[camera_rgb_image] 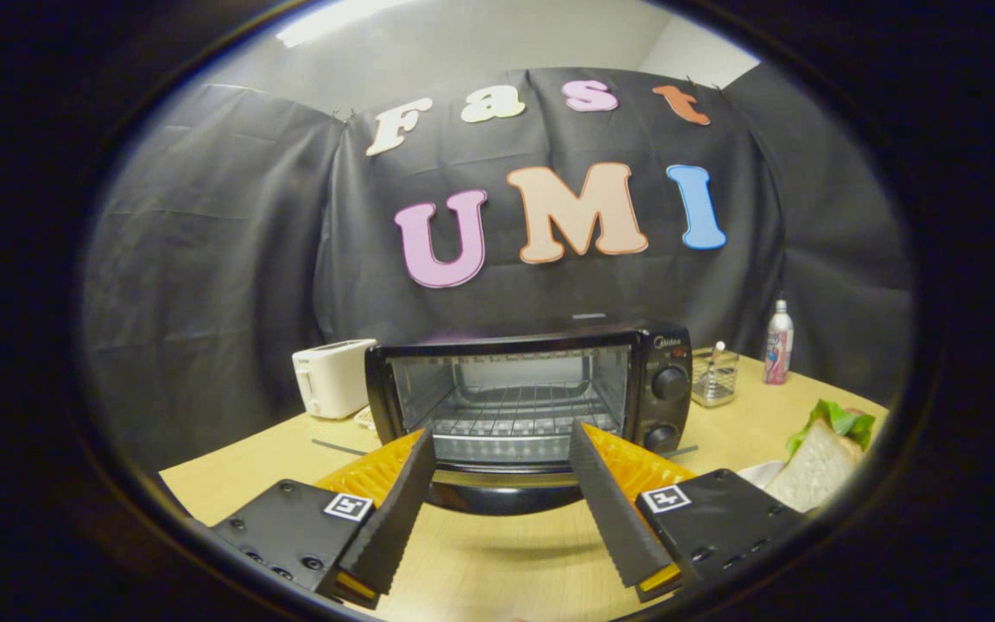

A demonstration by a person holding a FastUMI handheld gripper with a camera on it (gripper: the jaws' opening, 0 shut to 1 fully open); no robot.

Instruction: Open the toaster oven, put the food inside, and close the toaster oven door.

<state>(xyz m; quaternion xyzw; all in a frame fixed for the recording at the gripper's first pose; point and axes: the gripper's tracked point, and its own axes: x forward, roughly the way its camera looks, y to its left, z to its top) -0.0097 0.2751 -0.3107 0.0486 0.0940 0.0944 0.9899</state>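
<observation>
On the wooden table (497, 561), the toaster oven (532, 393) stands open at center; the gripper (502, 453), spread and empty, should swing toward the sandwich (817, 466) at lower right and approach it squarely.

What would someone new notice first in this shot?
The black toaster oven just ahead of the tool, its door folded down and the wire rack inside bare. The tool's fingers are spread open, holding nothing. A sandwich with lettuce waits off to the right, and a white toaster stands left of the oven.
</observation>
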